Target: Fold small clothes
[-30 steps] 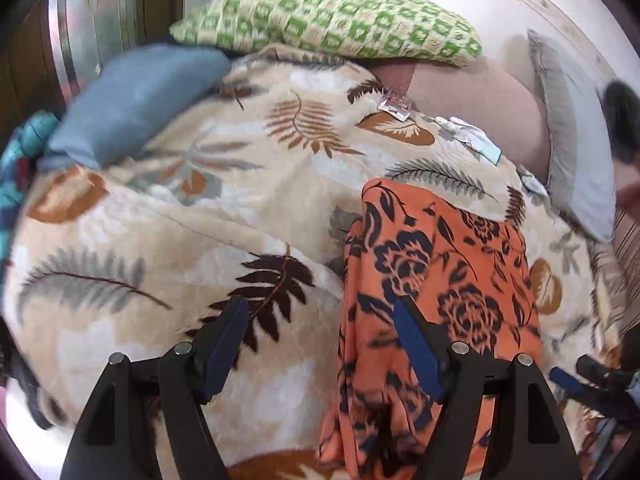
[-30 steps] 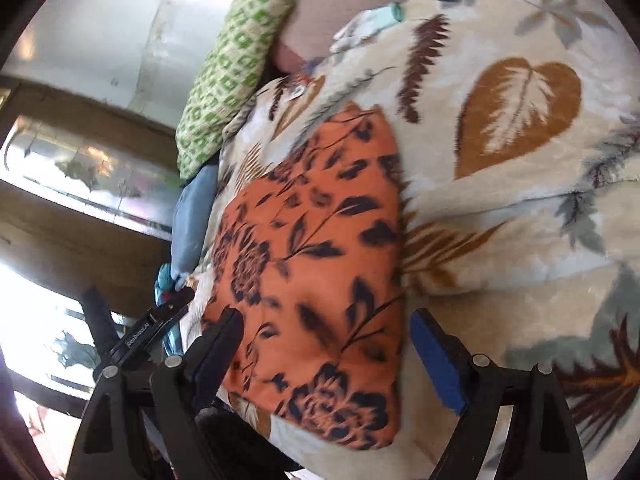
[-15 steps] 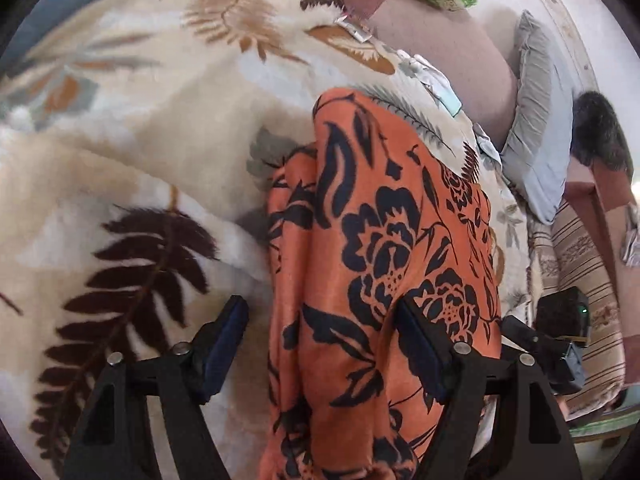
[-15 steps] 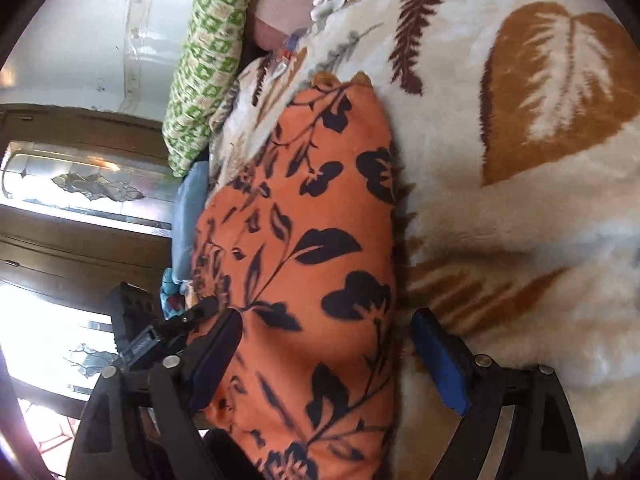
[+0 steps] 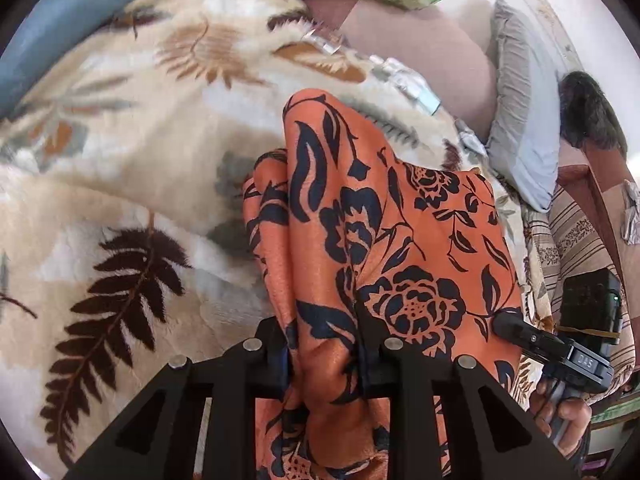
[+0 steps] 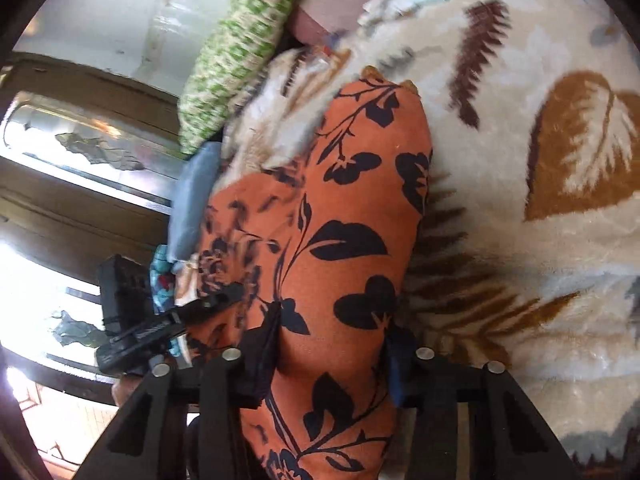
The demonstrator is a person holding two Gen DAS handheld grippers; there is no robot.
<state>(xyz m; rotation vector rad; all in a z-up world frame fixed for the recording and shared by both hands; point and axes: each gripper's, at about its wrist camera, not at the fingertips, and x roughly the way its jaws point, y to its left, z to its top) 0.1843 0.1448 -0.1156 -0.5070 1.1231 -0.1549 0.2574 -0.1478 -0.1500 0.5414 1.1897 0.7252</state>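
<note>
Nearest, the left gripper (image 5: pixel 324 354) has just been closing and now pinches a bunched edge of the orange floral garment (image 5: pixel 384 216); the right gripper (image 6: pixel 332 344) has likewise been closing, its jaws set against the cloth's near end, which fills the gap between them; so both grasps seem made, the fold itself not yet carried over. Beyond, the garment lies lengthwise on the leaf-print blanket (image 5: pixel 132 184), already narrowed into a strip; farther back sits the green checked pillow (image 6: pixel 248 48).
</note>
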